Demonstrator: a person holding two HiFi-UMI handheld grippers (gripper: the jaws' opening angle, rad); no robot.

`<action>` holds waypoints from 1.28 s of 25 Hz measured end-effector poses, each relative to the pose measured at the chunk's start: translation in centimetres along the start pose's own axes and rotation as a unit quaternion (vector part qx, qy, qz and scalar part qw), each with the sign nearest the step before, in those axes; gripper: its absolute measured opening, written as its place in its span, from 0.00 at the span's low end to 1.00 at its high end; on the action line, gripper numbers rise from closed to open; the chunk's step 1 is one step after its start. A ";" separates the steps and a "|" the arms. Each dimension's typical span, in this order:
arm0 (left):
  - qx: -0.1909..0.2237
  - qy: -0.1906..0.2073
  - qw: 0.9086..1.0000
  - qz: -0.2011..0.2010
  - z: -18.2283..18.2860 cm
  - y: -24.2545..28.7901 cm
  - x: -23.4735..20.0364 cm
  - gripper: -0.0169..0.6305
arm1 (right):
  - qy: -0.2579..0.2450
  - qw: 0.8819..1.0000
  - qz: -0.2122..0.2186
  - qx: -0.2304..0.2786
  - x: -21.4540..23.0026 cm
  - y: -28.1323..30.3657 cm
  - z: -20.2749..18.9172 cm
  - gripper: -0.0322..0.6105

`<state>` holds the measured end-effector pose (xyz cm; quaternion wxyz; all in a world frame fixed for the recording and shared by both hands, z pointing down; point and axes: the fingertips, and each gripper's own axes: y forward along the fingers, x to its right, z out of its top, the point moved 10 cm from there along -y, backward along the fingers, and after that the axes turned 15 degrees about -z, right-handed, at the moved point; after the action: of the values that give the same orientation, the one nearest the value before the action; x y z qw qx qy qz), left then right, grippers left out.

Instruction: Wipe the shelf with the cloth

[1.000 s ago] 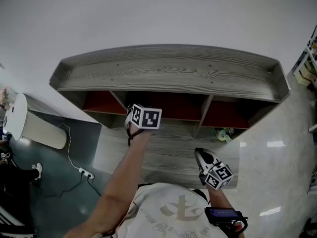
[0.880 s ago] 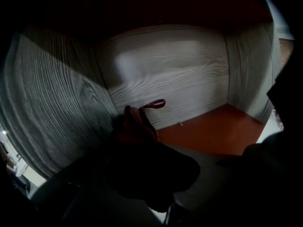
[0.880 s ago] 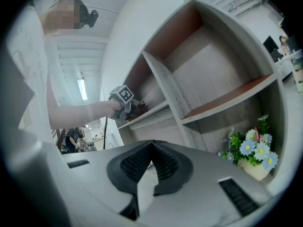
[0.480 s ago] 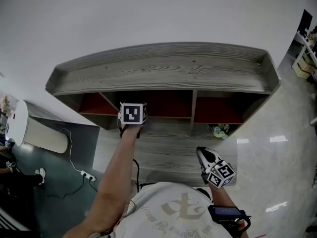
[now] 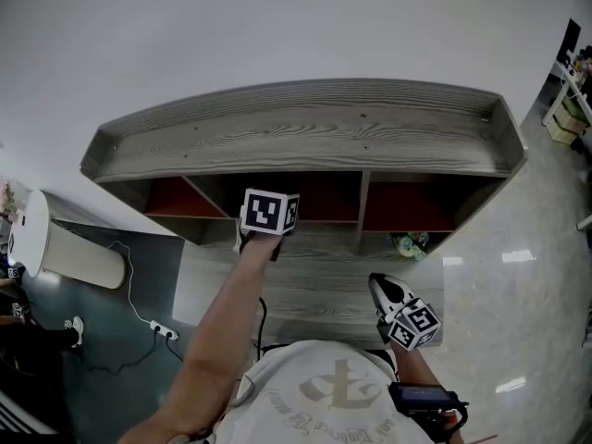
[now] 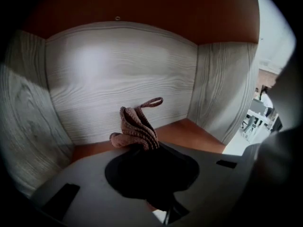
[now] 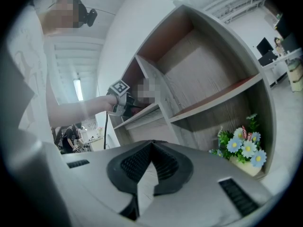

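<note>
Left tool (image 6: 144,150) grips the cloth (image 6: 135,129), seen only in its own view; right tool (image 7: 151,145) clenched, empty.

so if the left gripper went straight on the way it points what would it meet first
Probably the grey wood-grain back panel of the shelf compartment, with the bunched pinkish-brown knitted cloth held in the left gripper touching it first. How far off the panel is, I can't tell.
</note>
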<state>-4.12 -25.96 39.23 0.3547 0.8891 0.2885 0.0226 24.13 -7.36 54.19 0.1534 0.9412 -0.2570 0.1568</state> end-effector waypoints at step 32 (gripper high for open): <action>0.002 0.080 0.990 -0.116 0.1 3.4 8.0 0.12 | -0.018 1.000 0.012 -0.003 1.7 -0.7 -0.1 0.06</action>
<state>4.26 -23.83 40.01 0.3289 0.8456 0.4173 0.0512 25.84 -7.48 54.75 0.1497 0.9403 -0.2715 0.1404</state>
